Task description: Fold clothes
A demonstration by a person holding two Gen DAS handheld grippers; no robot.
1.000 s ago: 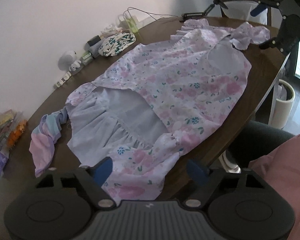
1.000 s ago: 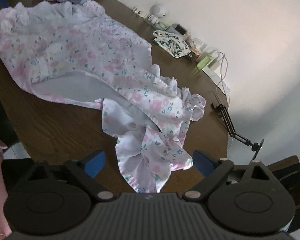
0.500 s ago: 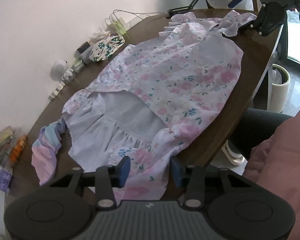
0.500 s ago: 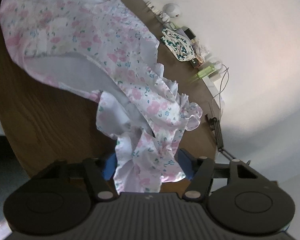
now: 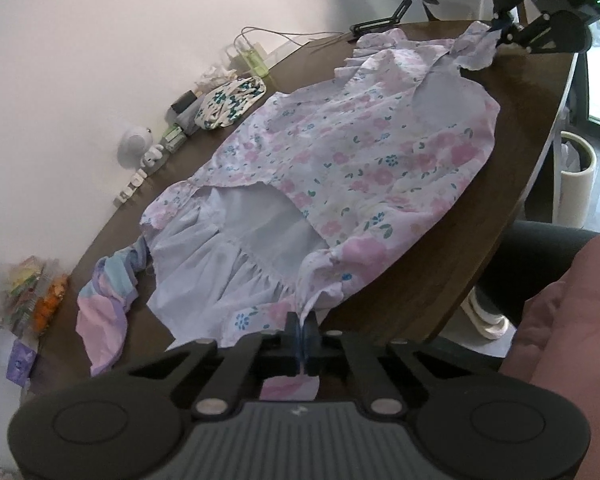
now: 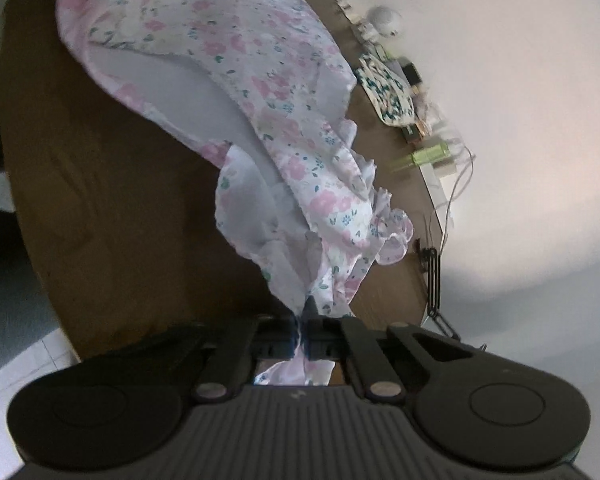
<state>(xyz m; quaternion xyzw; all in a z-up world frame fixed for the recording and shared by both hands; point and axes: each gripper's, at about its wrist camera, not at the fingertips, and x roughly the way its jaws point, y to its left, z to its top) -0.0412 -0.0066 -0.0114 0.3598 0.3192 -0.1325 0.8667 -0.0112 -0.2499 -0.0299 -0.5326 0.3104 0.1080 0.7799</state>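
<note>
Round dark-brown wooden table (image 5: 512, 128). Along its wall-side edge: green-and-white patterned cloth (image 5: 230, 102), pale-green translucent bottle (image 5: 256, 62), small white round gadget (image 5: 134, 146), white cable (image 5: 284, 34). Near its far-left edge: bright snack packets (image 5: 36, 298). Floor beyond: white cylindrical bin (image 5: 574, 178).

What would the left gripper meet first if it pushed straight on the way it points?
The left gripper, shut on the dress hem, would probably just run further over that dress spread on the table; depth is hard to judge.
</note>
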